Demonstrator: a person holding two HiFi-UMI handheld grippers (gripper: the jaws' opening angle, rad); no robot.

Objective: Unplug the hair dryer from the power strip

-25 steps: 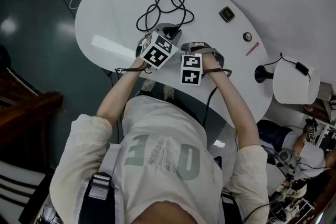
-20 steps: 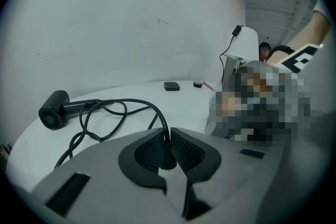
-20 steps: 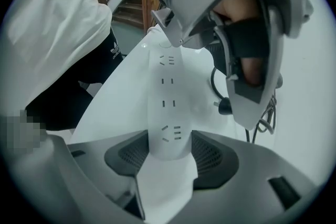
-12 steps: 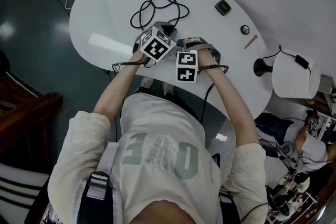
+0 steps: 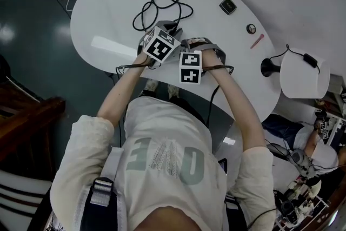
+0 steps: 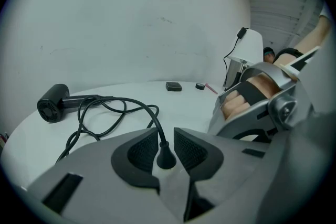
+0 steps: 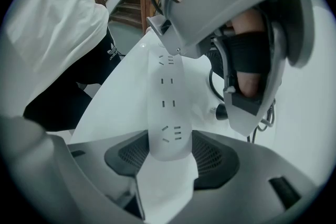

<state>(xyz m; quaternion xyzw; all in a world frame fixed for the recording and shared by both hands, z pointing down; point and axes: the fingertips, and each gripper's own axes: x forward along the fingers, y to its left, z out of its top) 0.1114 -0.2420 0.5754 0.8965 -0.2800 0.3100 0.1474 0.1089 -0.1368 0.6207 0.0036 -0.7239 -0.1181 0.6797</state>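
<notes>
Left gripper view: small black round plug [image 6: 166, 158] between the ribbed pads of the left gripper [image 6: 164, 143], jaws just now opening, spread a little and clear of it on both sides. Judged light, hard-bodied and already out of its socket. Best taken by the moulded body, never by the thin, limp black cable [image 6: 113, 105] trailing to the black hair dryer [image 6: 52, 104] at 10 o'clock. Right gripper [image 7: 169, 153] pinching the long white plastic power strip [image 7: 169, 107] across its width, visible sockets all bare, casing smooth and probably slippery. From the head view, both at the 6 o'clock edge of the glossy white oval table [image 5: 108, 13], dryer at 12, dark teal floor [image 5: 32, 35] around, white-shaded lamp [image 5: 304, 77] at 3 o'clock.
</notes>
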